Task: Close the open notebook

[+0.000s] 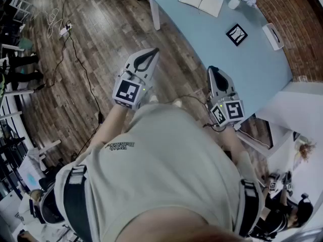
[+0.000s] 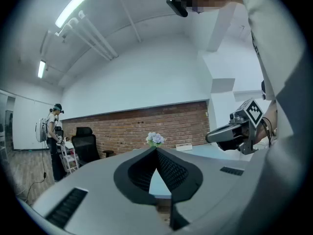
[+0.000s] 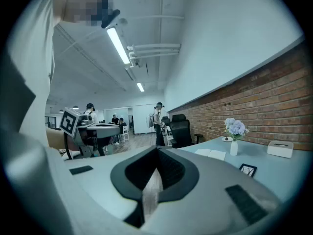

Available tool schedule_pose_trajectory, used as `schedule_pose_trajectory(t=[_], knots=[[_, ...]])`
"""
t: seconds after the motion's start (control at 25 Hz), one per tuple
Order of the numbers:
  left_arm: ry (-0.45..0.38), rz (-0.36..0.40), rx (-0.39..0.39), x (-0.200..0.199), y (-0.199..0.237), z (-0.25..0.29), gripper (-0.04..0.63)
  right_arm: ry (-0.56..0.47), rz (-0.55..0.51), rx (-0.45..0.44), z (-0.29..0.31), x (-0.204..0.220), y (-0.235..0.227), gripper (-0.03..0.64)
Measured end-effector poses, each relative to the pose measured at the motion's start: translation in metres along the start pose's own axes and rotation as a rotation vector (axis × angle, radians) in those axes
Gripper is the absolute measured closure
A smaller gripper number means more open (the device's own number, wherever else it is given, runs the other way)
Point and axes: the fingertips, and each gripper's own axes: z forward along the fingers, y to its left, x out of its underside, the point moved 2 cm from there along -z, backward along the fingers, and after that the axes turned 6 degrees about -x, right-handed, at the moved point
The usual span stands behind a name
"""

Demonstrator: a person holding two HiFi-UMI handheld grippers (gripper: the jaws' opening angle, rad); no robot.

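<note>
head view looks steeply down over the person's chest, table (image 1: 252,64) ahead. both gripper views sit low, level, facing the brick wall (image 3: 254,97). head and right share the notebook (image 1: 201,0).

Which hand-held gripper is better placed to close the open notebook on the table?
Probably the right hand-held gripper: it sits by the table edge, with the notebook in its view. The left hand-held gripper is over the floor. Both are shut and empty.
</note>
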Motion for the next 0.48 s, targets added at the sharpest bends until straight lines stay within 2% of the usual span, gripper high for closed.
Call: schedule_pose_trajectory(t=[0.48], knots=[[0.015,0.016,0.029,-0.002,-0.026,0.011,0.582,-0.034,-0.013,-0.012,-0.006,-0.007,-0.007,0.616]])
